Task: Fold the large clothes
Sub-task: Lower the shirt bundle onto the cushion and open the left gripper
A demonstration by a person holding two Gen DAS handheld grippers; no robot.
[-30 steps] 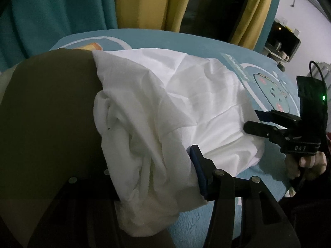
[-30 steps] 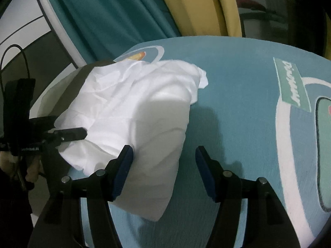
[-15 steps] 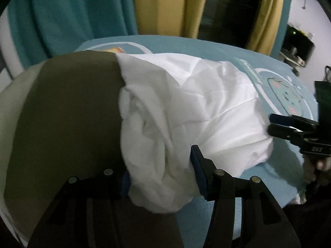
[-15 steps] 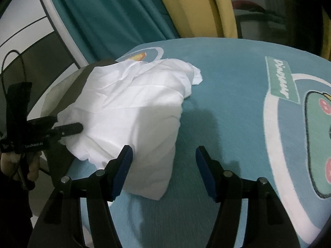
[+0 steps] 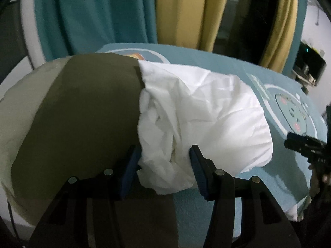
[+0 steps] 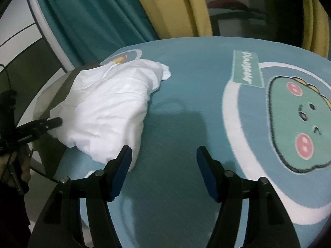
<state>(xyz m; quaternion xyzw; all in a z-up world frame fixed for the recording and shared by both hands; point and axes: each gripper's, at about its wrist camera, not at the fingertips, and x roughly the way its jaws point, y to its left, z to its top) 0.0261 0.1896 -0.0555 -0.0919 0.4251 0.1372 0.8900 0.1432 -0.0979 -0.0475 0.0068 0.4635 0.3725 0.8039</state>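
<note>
1. A white garment (image 5: 202,111) lies bunched and creased on a teal blanket (image 6: 186,86) printed with a green cartoon dinosaur face (image 6: 300,128) and a green lettered label (image 6: 247,69)
2. The garment's left side overlaps an olive-brown cloth (image 5: 78,124), which has a paler beige band along its outer edge
3. The left gripper (image 5: 163,159) has a crumpled fold of the garment's near end between its blue pads (image 5: 129,167); the cloth fills the gap and touches both pads, so the claw looks clamped on it
4. The right gripper (image 6: 164,163) stands with its claw apart, having just widened a little, and nothing but bare blanket lies between its fingers (image 6: 206,173); the garment's near corner sits just beside its left finger
5. From the right wrist view, the left gripper's dark finger tip meets the garment's left edge, with a person's hand (image 6: 19,165) on its handle
6. Teal curtains (image 5: 93,16) and mustard-yellow curtains (image 5: 180,10) hang behind the blanket
7. A dark device (image 5: 308,66) with a small green light sits at the far right
</note>
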